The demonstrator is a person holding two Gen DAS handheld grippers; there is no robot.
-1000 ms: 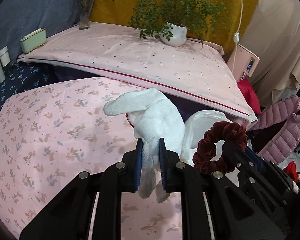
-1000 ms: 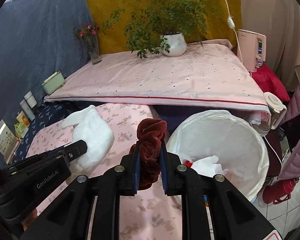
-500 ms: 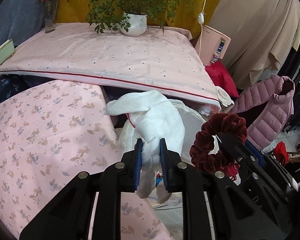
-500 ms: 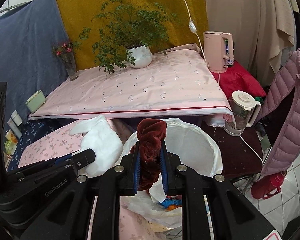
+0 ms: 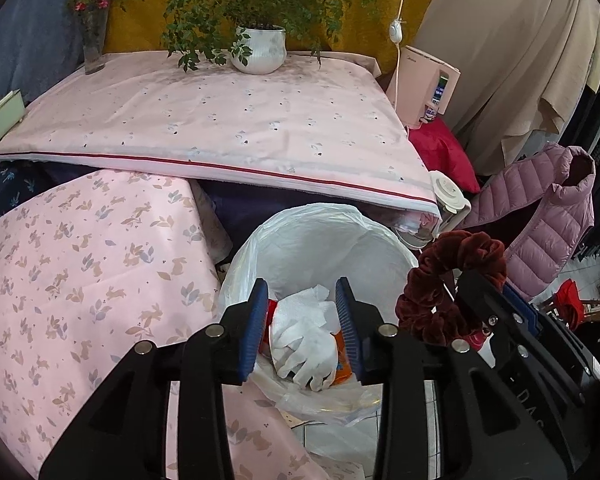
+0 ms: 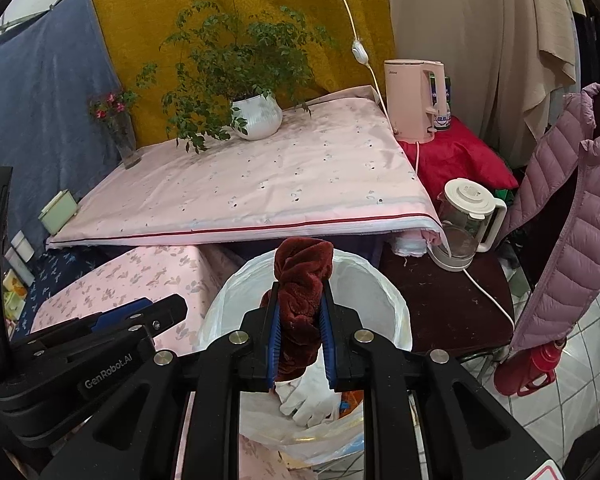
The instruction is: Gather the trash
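Observation:
A bin with a white plastic liner (image 5: 320, 240) stands below both grippers. My left gripper (image 5: 302, 320) hangs over it with its jaws opening and nothing between the pads. A white glove (image 5: 304, 344) lies loose inside the bin on other trash, seen through the gap. In the right wrist view the same glove (image 6: 308, 400) rests inside the liner (image 6: 384, 284). My right gripper (image 6: 300, 332) is shut on a dark red velvet scrunchie (image 6: 302, 292) above the bin's opening. The scrunchie (image 5: 452, 280) also shows at right in the left wrist view.
A table with a pink floral cloth (image 5: 80, 280) borders the bin on the left. Behind it is a higher pink-covered surface (image 5: 220, 128) with a potted plant (image 5: 260, 48) and a vase. To the right stand a glass kettle (image 6: 468, 216), a pink puffer jacket (image 6: 572, 220) and a red flask (image 6: 532, 368).
My left gripper has opened and the white glove has dropped from it into the bin. Both grippers swung right from over the floral cloth to over the bin. The scrunchie stays gripped.

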